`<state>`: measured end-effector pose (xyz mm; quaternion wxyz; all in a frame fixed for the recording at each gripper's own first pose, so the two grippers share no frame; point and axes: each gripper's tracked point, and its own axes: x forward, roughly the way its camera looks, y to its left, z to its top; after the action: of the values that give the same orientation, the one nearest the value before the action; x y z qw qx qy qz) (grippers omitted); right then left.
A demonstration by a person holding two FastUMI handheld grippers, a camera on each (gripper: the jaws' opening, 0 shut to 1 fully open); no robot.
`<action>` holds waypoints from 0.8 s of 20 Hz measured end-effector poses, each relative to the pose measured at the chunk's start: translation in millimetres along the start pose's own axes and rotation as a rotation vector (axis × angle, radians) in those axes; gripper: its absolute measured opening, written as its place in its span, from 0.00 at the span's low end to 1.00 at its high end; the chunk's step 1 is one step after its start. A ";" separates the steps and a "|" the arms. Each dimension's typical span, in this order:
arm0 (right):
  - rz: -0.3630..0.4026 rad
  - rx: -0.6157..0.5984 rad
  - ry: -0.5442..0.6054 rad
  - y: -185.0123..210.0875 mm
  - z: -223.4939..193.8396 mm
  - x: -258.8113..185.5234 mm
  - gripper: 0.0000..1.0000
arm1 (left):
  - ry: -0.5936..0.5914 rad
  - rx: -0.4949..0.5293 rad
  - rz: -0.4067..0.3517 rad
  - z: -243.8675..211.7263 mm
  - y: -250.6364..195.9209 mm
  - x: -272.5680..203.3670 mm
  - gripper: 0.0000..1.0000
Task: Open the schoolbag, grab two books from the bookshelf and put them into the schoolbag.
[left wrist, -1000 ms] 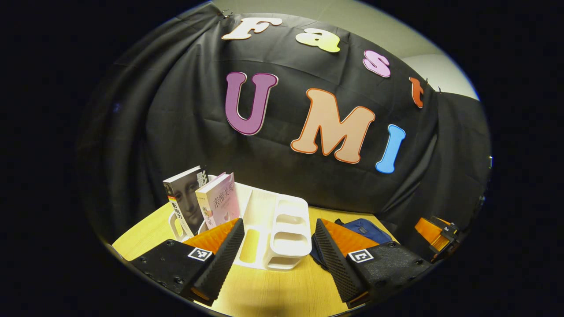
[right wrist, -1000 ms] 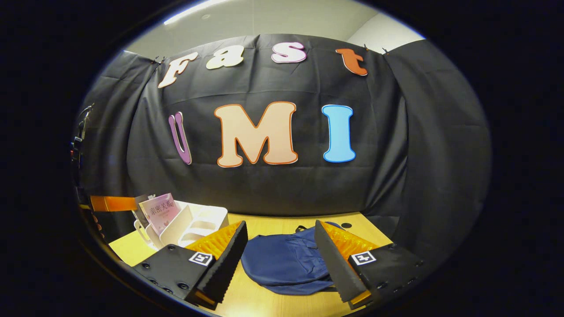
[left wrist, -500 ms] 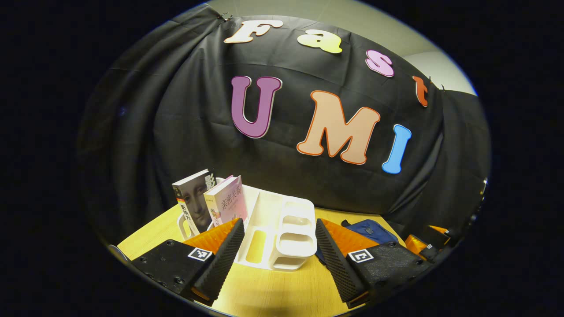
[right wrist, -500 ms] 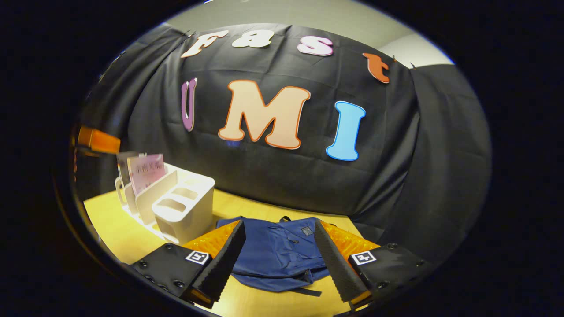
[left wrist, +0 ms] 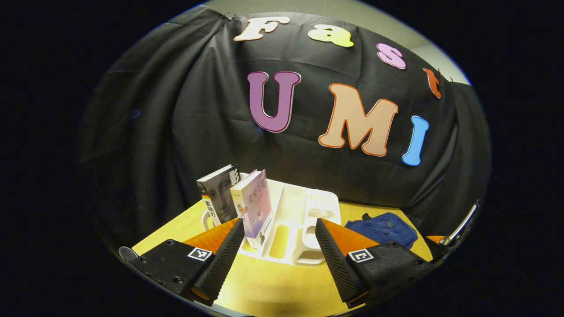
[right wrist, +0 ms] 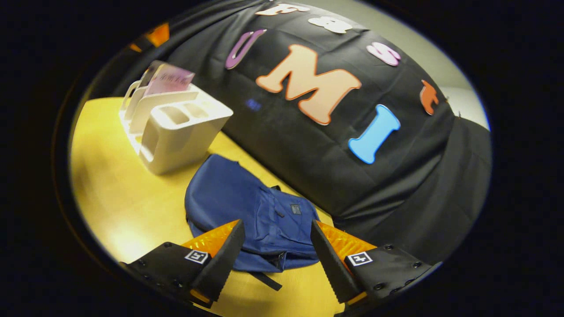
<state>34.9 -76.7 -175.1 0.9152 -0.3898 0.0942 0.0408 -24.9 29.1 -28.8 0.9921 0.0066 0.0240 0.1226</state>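
A blue schoolbag lies flat and closed on the yellow table; my right gripper hovers open just above its near edge, nothing between the fingers. A white bookshelf stands in front of my left gripper, which is open and short of it. Two books stand upright at the shelf's left end: a grey one with a face on its cover and a pink one. In the left gripper view the schoolbag lies to the right of the shelf. In the right gripper view the bookshelf stands left of the bag.
The black booth cloth hangs right behind the table and closes off the back. The table's front edge runs just under my left gripper. Bare tabletop lies between shelf and bag.
My right gripper has tilted down and moved in over the schoolbag, which now shows larger. My left gripper has swung left, bringing the shelf and books between its fingers' line.
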 end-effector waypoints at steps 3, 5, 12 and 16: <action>0.033 -0.113 0.019 14.9 -13.3 13.1 0.97 | 0.029 0.004 0.022 -8.3 5.3 2.3 0.96; 0.053 -0.196 0.021 26.2 -22.9 19.4 0.97 | 0.036 0.000 0.034 -10.9 7.7 2.8 0.96; 0.117 -0.440 0.057 61.7 -46.8 47.4 0.97 | 0.049 -0.006 0.080 -13.9 24.7 1.1 0.96; 0.094 -0.511 0.040 66.4 -43.2 59.9 0.89 | 0.033 -0.026 0.084 -6.2 29.0 3.3 0.96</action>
<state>77.7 -61.7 -263.5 0.7821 -0.6042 0.1169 0.0980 -29.1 58.0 -34.6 0.9856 -0.0074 0.0387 0.1644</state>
